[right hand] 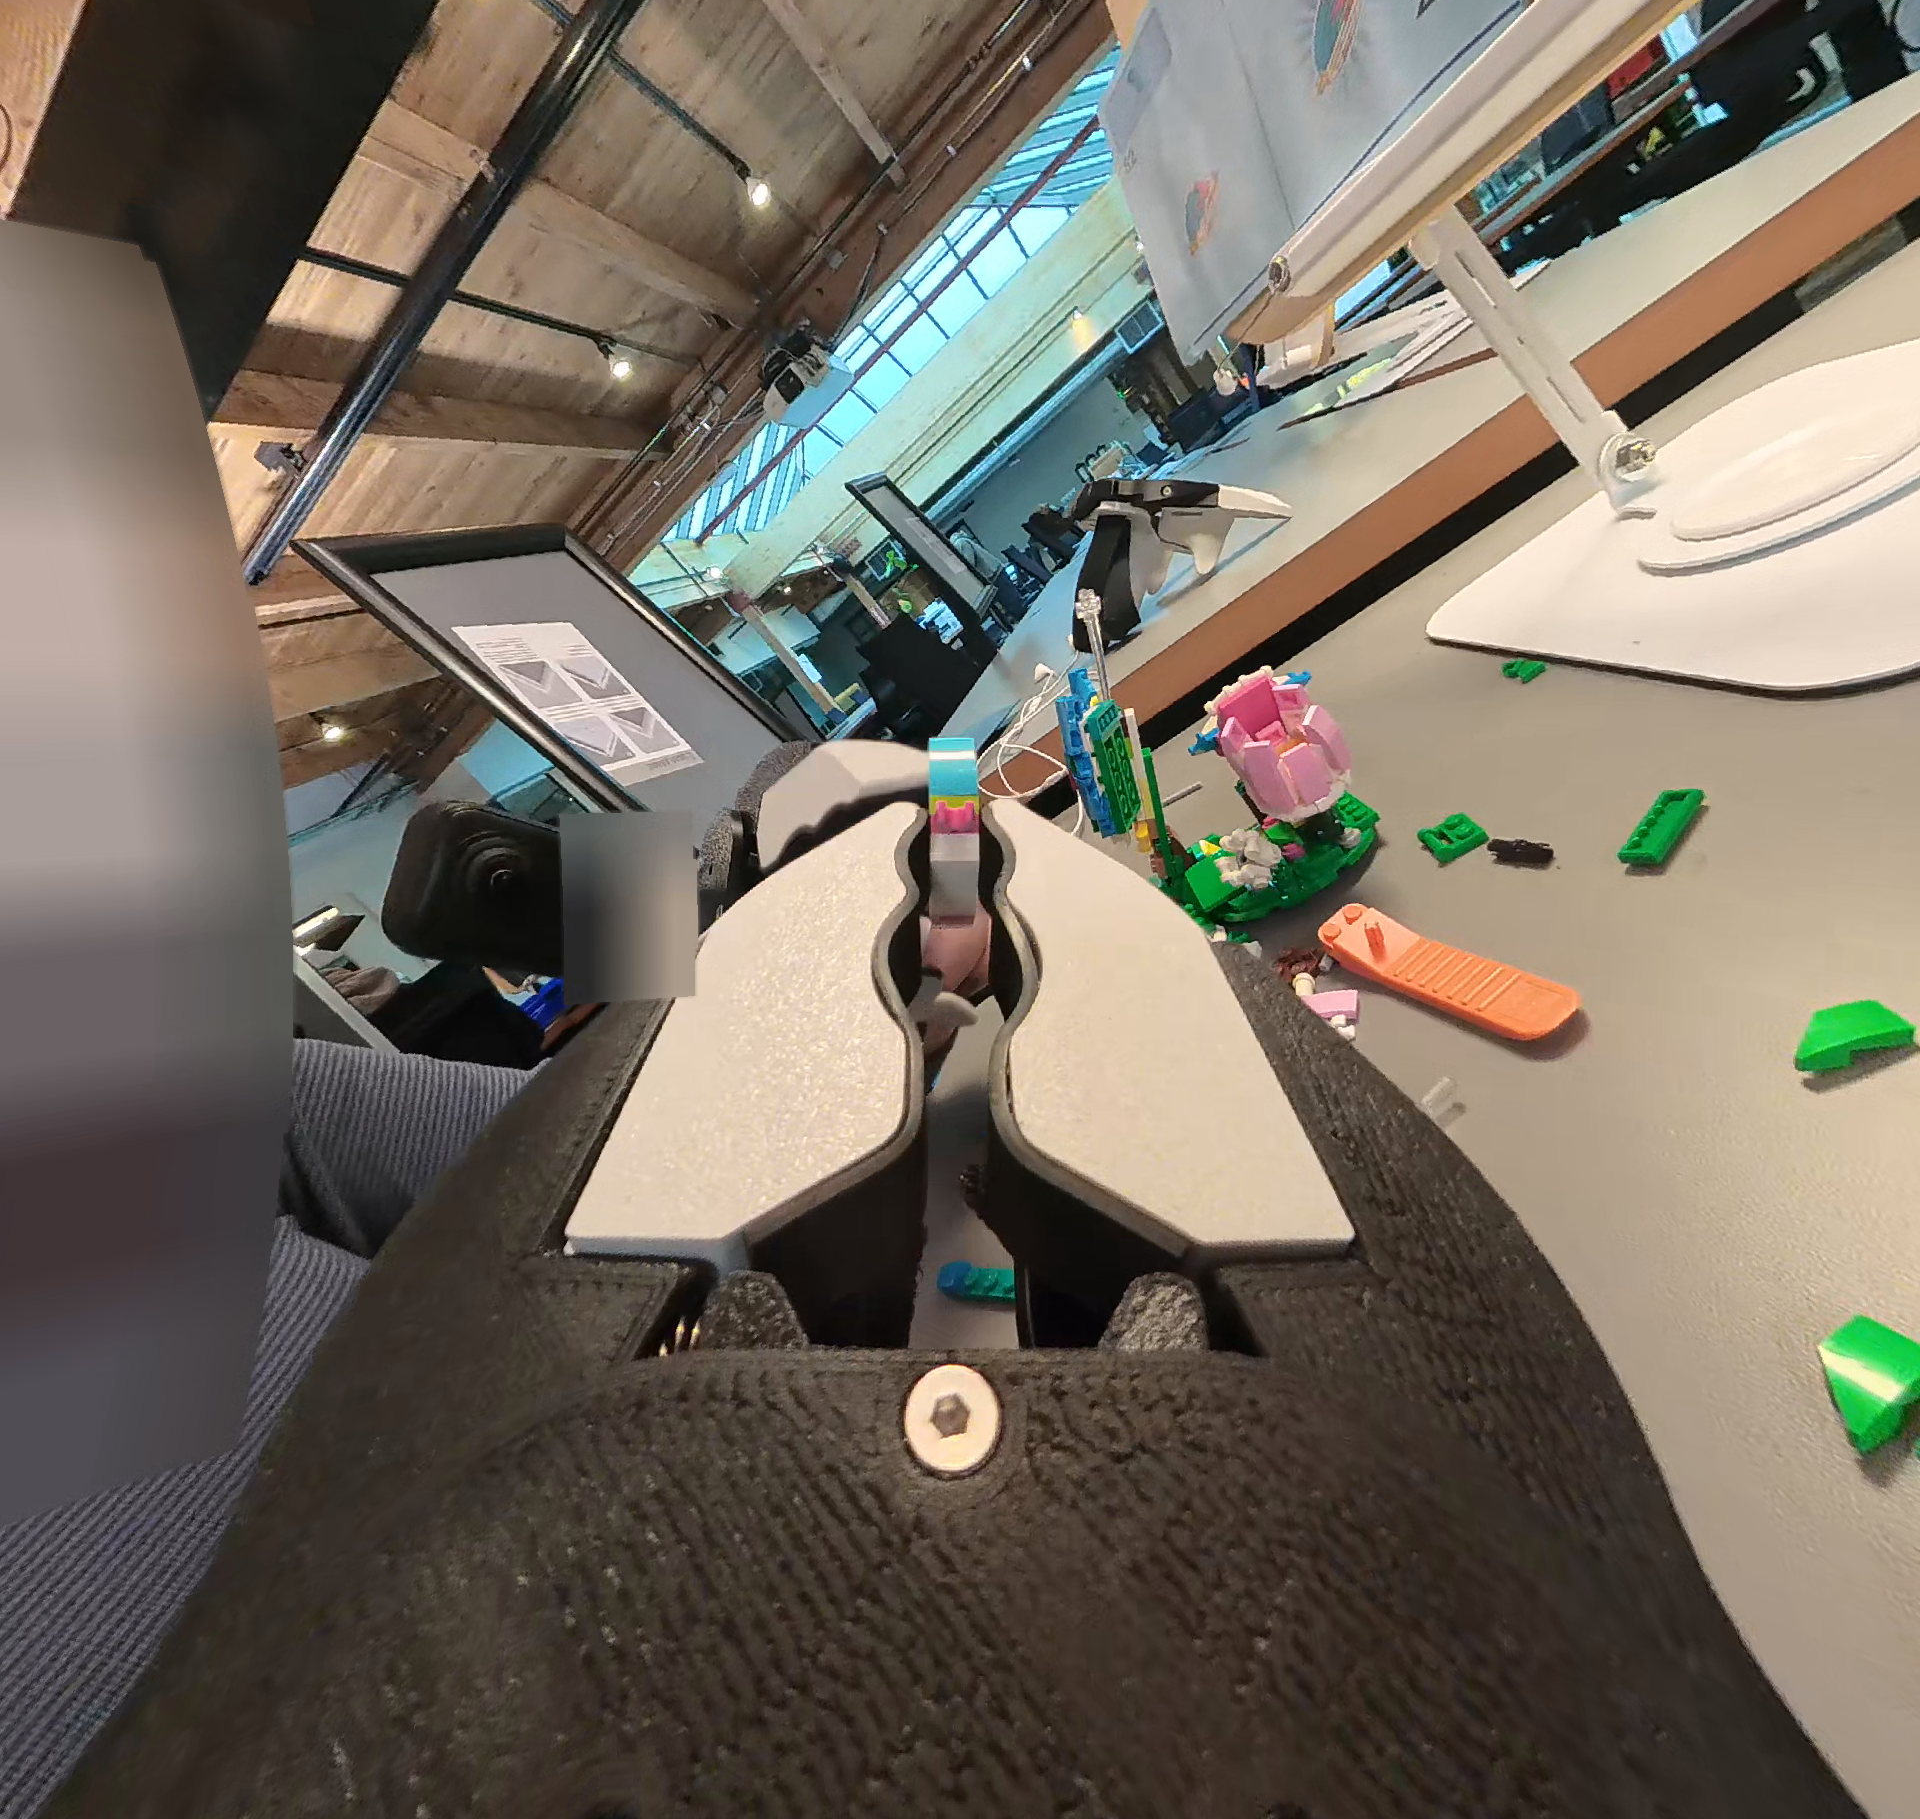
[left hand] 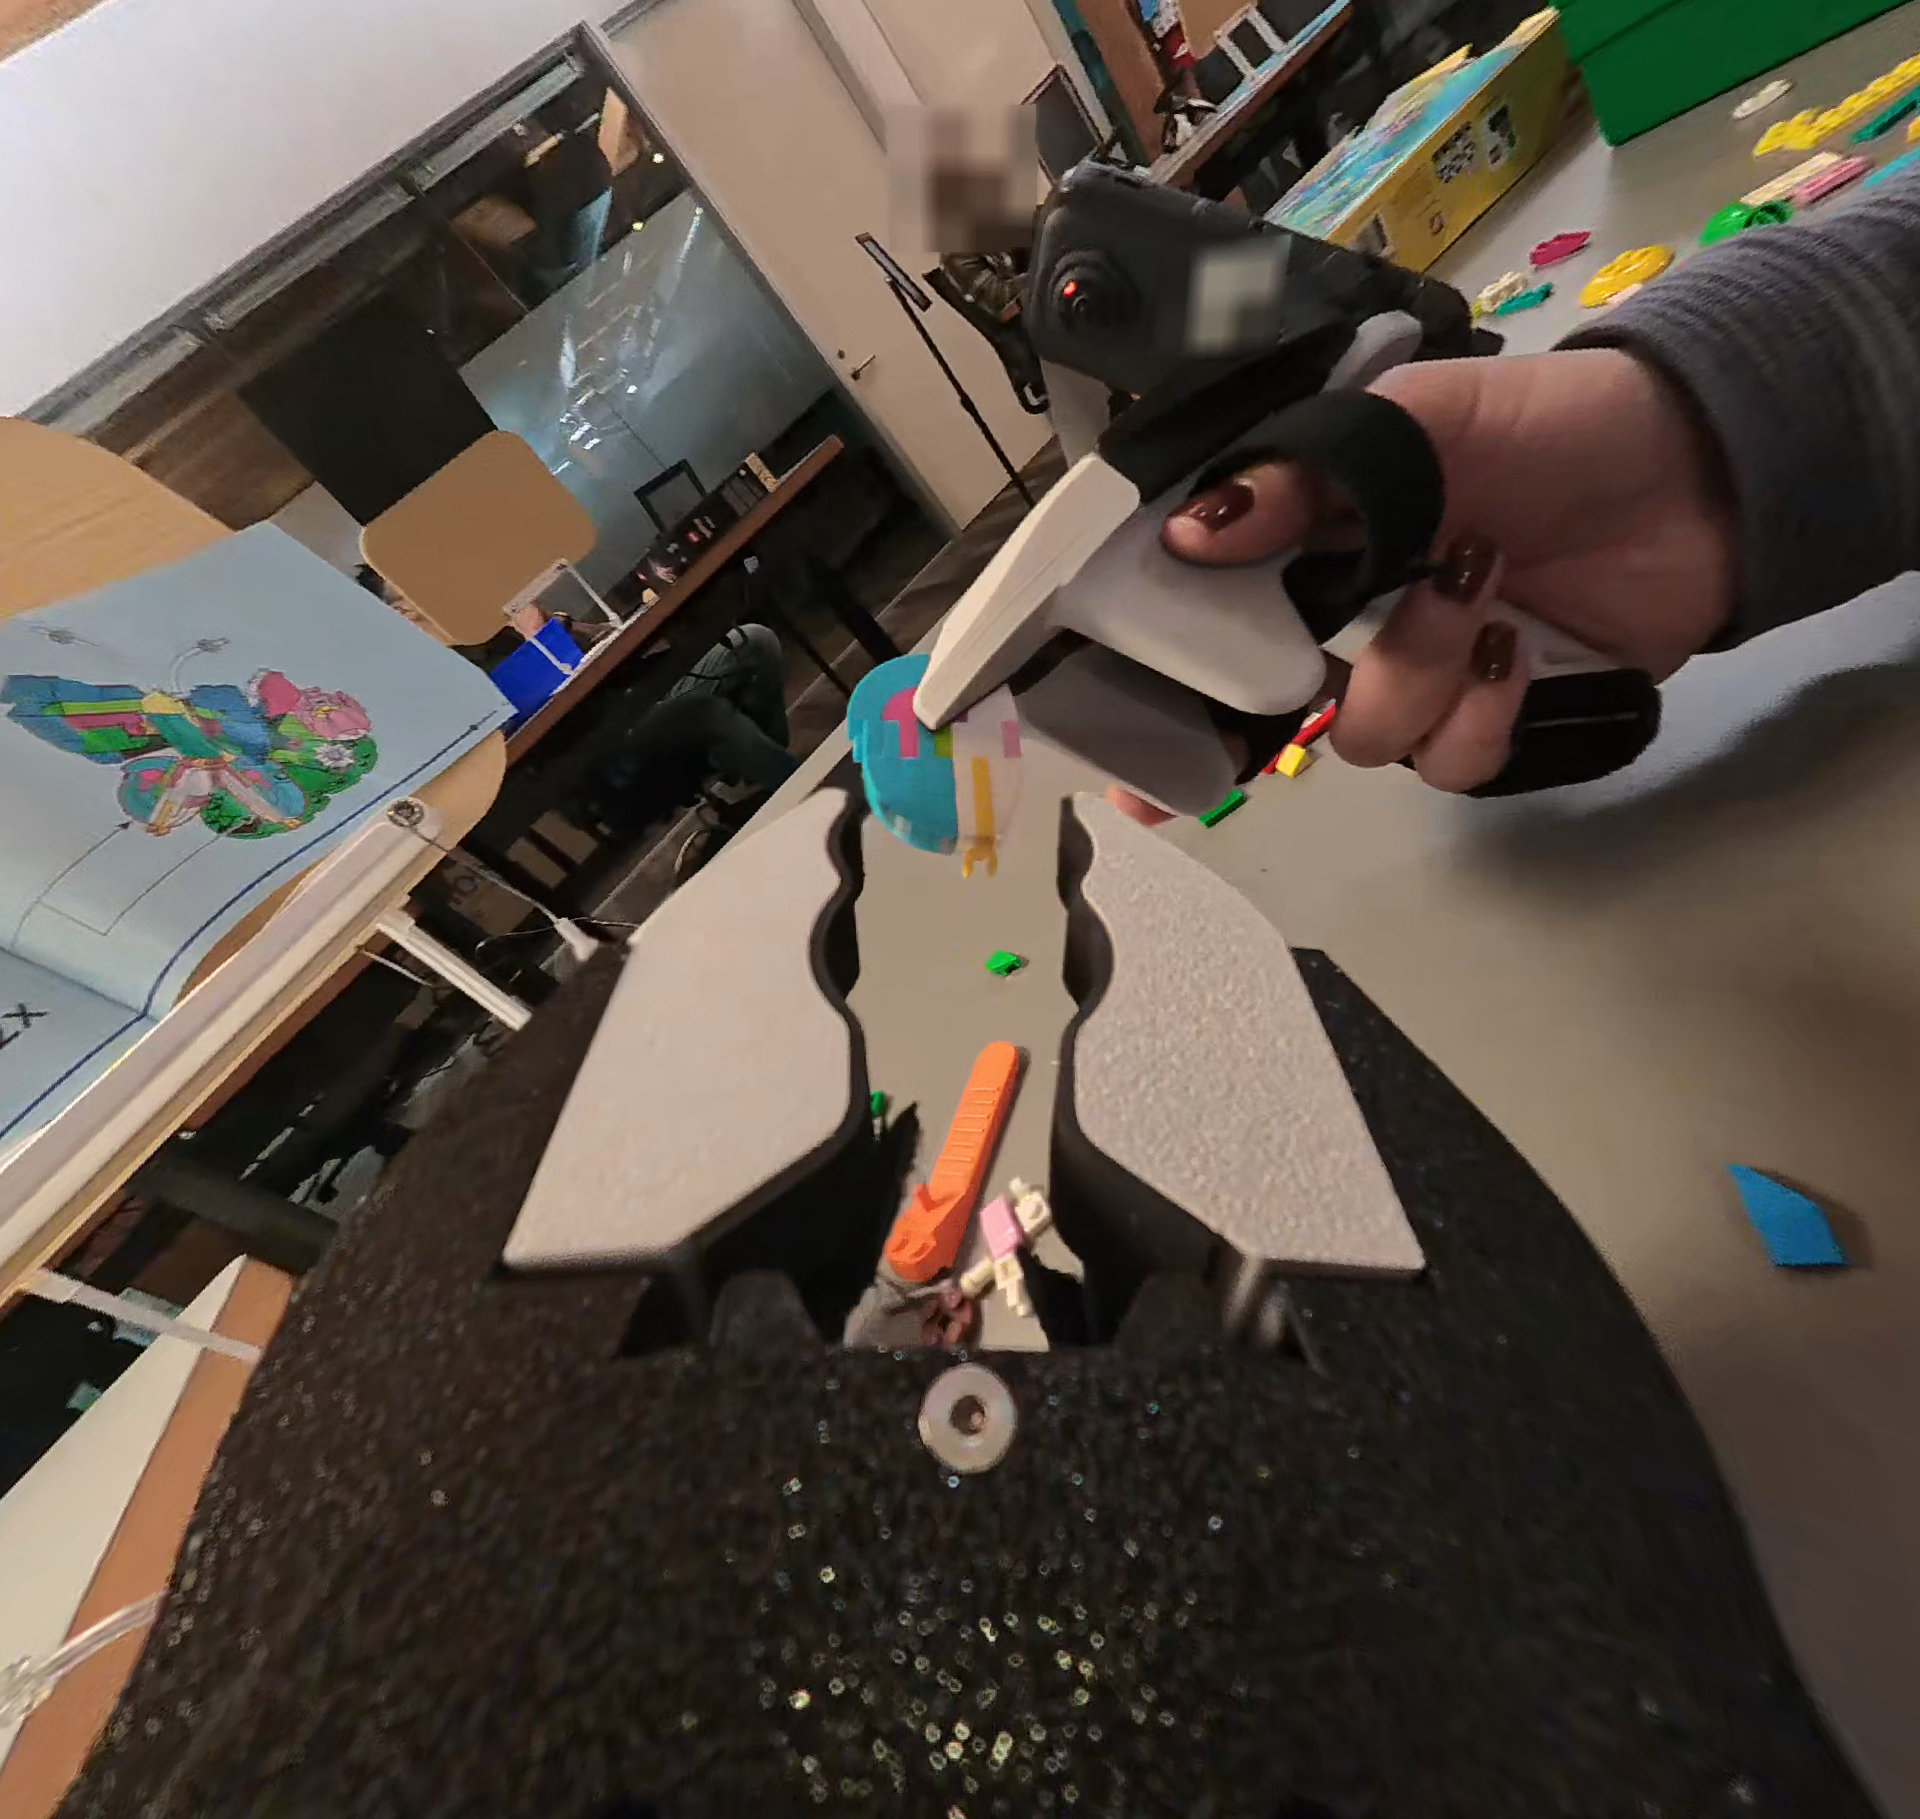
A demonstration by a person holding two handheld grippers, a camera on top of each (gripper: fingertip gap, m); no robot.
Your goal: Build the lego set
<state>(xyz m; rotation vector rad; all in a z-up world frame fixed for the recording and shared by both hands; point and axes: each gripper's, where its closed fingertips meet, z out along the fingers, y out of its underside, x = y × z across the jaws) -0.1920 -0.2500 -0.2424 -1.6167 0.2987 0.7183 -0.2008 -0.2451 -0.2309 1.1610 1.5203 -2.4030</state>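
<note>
Left wrist view: the grey bench fills the right half. The left tool gapes empty at centre; just above, the right tool pinches the teal lego wing piece. Below lies an orange brick separator.

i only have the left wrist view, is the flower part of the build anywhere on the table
Observer: Yes. The right wrist view shows a pink flower model on a green base, upright on the grey table.
Operator: what's next to it
Observer: A blue and green upright assembly stands just left of it in that view.
Operator: how is the right gripper holding the wing piece
Observer: The right gripper is shut on the teal wing piece, edge-on between the fingers, its teal end poking out past the tips.
</note>
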